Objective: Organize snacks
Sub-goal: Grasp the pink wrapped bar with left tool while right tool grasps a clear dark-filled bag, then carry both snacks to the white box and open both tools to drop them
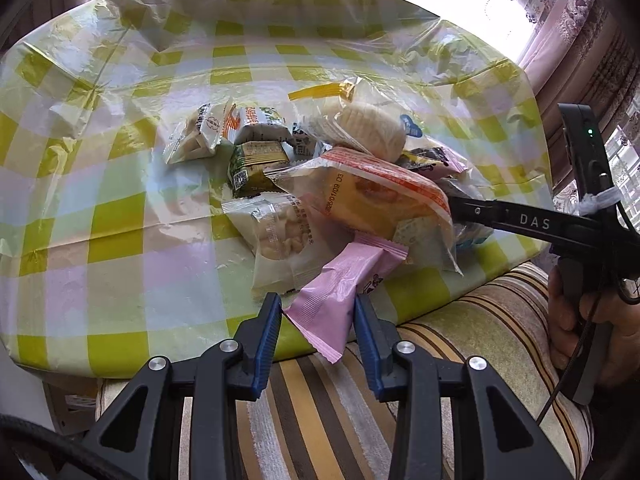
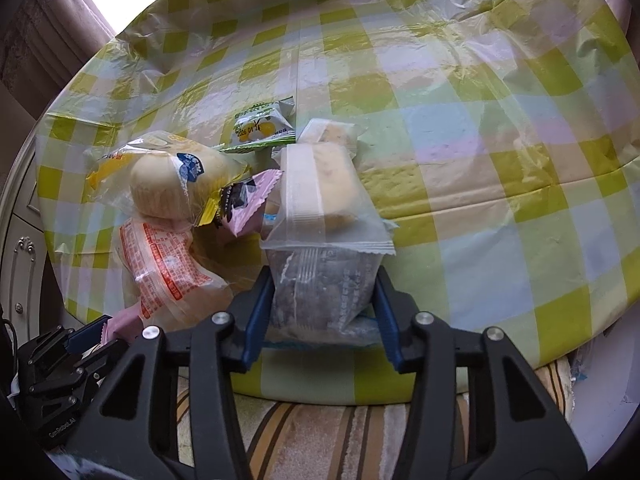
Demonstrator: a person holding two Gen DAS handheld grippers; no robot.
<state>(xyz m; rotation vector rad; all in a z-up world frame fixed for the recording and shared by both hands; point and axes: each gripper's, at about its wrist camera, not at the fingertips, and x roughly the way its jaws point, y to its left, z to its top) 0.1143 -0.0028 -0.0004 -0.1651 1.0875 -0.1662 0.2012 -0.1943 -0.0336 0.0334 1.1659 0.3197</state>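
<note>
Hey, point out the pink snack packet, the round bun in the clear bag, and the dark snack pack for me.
pink snack packet [image 1: 340,292], left wrist view, middle of the wrapper, between the left tongs.
round bun [image 2: 168,188], right wrist view, its pale top.
dark snack pack [image 2: 324,292], right wrist view, its front, between the right tongs.

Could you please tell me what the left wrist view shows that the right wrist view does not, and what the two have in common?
Only the left wrist view shows the peanut packet, the green biscuit packets and the person's hand holding the right gripper. Only the right wrist view shows the dark snack packet between the right gripper's jaws and the clear-wrapped cake behind it. Both show the checked tablecloth, the round bun, the orange-printed packet and the pink packet between the left gripper's jaws.
</note>
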